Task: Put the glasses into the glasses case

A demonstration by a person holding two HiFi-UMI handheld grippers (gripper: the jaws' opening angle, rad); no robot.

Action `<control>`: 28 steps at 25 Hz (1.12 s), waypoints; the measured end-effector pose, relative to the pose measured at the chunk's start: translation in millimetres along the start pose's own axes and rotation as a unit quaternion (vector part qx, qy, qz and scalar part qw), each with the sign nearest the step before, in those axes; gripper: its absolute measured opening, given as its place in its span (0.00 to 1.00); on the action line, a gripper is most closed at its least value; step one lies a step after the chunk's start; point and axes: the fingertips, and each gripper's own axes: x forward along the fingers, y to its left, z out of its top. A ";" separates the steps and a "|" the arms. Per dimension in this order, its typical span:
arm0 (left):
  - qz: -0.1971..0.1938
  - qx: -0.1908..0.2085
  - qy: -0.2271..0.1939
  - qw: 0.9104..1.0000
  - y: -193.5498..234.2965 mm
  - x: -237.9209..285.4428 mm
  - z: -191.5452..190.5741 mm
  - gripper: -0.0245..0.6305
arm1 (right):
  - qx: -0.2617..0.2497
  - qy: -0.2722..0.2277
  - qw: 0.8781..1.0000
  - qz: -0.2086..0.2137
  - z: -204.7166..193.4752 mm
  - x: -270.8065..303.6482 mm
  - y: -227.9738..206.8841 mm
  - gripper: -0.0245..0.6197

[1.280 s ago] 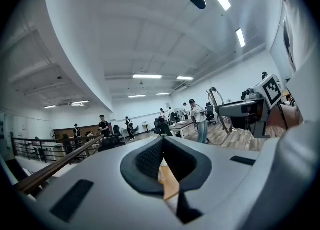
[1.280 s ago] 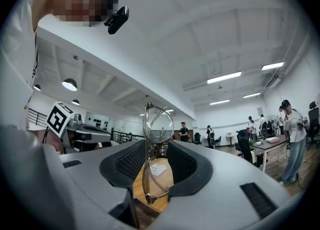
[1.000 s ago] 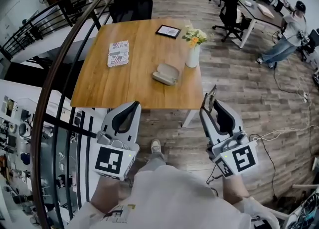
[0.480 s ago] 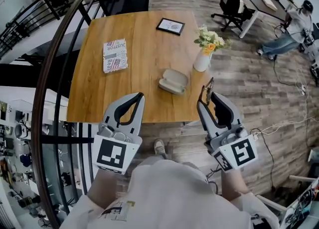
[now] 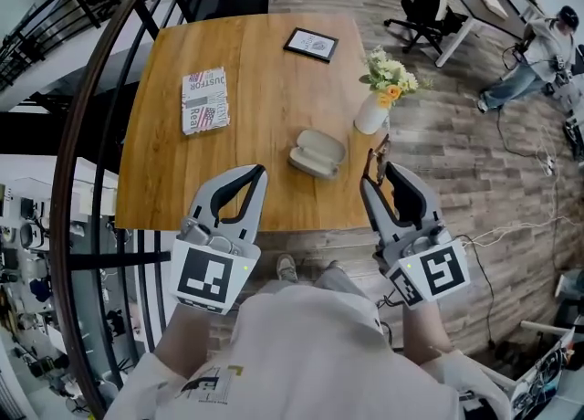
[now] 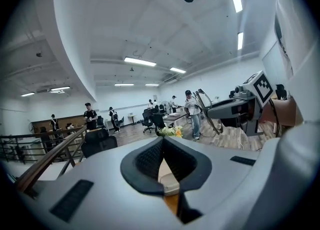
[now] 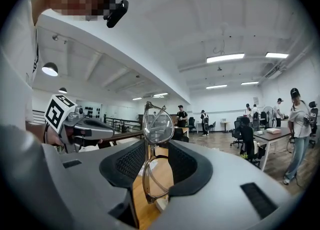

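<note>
1. Two tools are in your hands, both held over the near edge of the wooden tabletop (image 5: 265,71) and pointing toward 12 o'clock in the head view
2. Your left tool (image 5: 259,172) is closed. In the left gripper view its dark pads meet at the tips (image 6: 162,144), and nothing sits between them
3. Your right tool (image 5: 378,173) is clamped on the glasses (image 5: 375,155). In the right gripper view the thin frame (image 7: 157,124) stands on edge between the pads. One lens reaches out past the tips, and the other lies inside the jaw gap (image 7: 150,171)
4. The glasses are up in the air, off the tabletop and apart from the glasses case (image 5: 317,153)
5. That pale glasses case lies on the tabletop at about 10 o'clock from your right tool's tips and at about 1 o'clock from your left tool's tips. Neither tool touches it. Whether its lid is up cannot be told from here
6. A white vase (image 5: 370,113) of flowers stands near the tabletop's right edge, at 12 o'clock from your right tool
7. A booklet (image 5: 205,100) lies flat at 11 o'clock from your left tool, and a framed picture (image 5: 310,44) lies at the far side, at 12 o'clock from the glasses case
8. A dark railing (image 5: 96,135) curves past at 9 o'clock of the tabletop
</note>
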 end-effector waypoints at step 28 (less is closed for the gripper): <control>0.147 -0.064 0.098 0.982 16.5 115.5 -44.9 0.06 | -0.027 0.099 0.976 0.192 -80.3 120.8 -92.0 0.30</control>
